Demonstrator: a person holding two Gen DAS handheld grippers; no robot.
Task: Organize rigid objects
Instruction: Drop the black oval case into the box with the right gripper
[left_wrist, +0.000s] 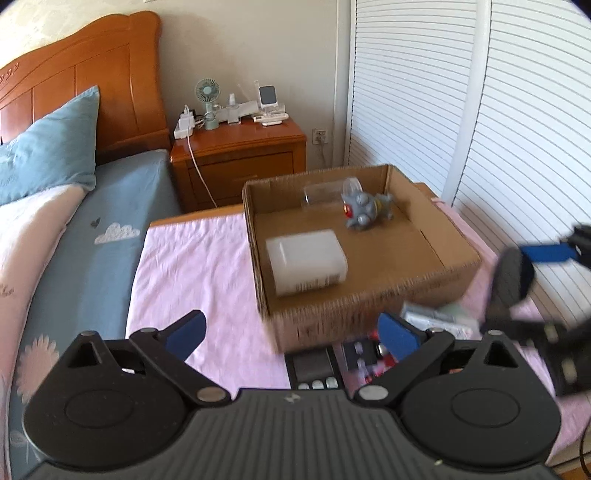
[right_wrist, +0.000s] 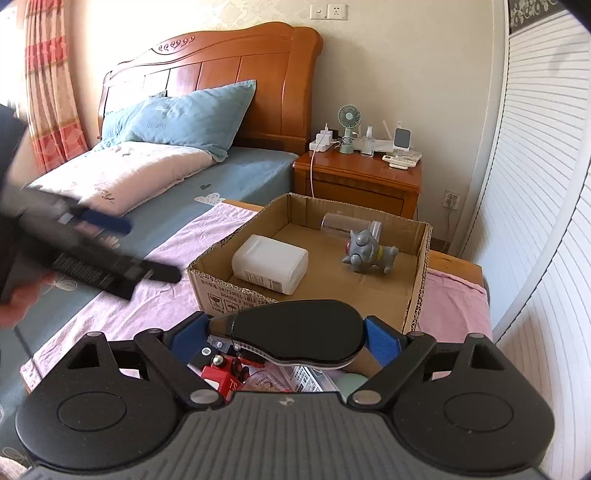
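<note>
The right gripper (right_wrist: 284, 334) is clamped on a black teardrop-shaped object (right_wrist: 295, 328) just short of the cardboard box (right_wrist: 419, 266) – which holds a white container (right_wrist: 269, 264), a grey toy (right_wrist: 365, 253) and a clear tube (right_wrist: 341, 223) – while the left gripper (left_wrist: 291, 332) hangs wide apart with nothing between its blue pads

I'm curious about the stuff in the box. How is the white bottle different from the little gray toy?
The white bottle is plain and boxy; the gray toy is bumpy, with red on its face. The bottle is the bigger one. The bottle lies on its side near the box's front corner; the toy sits farther back by a clear cup. Both rest inside the cardboard box.
</note>
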